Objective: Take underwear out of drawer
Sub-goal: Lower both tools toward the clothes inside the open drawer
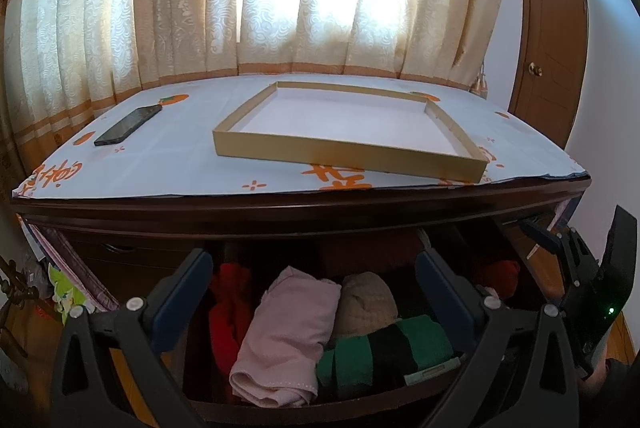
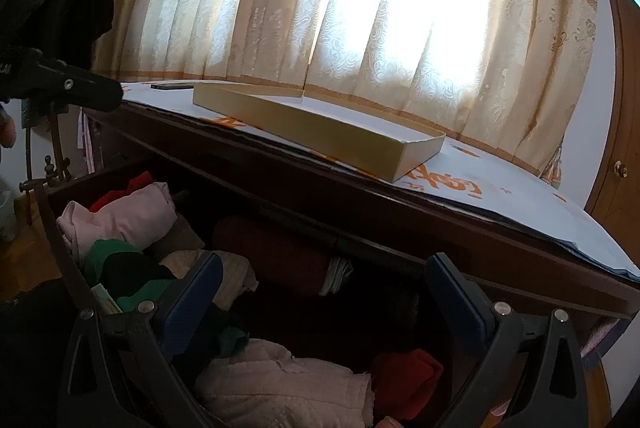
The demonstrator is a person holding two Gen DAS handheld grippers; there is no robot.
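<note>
The drawer (image 1: 280,410) is open and full of rolled clothes. In the left wrist view a pink roll (image 1: 282,336), a green-and-black roll (image 1: 384,352), a beige roll (image 1: 366,302) and a red piece (image 1: 230,312) lie in it. My left gripper (image 1: 316,278) is open above them, touching nothing. In the right wrist view my right gripper (image 2: 324,284) is open above the drawer (image 2: 60,224), over a dark red roll (image 2: 276,252), a pale pink piece (image 2: 280,384) and a red piece (image 2: 408,378).
A shallow cardboard tray (image 1: 404,157) and a dark phone (image 1: 128,123) lie on the dresser top's printed cloth (image 1: 168,167). Curtains hang behind. A wooden door (image 1: 548,39) stands at right. The right gripper's body (image 1: 600,280) shows at the left view's right edge.
</note>
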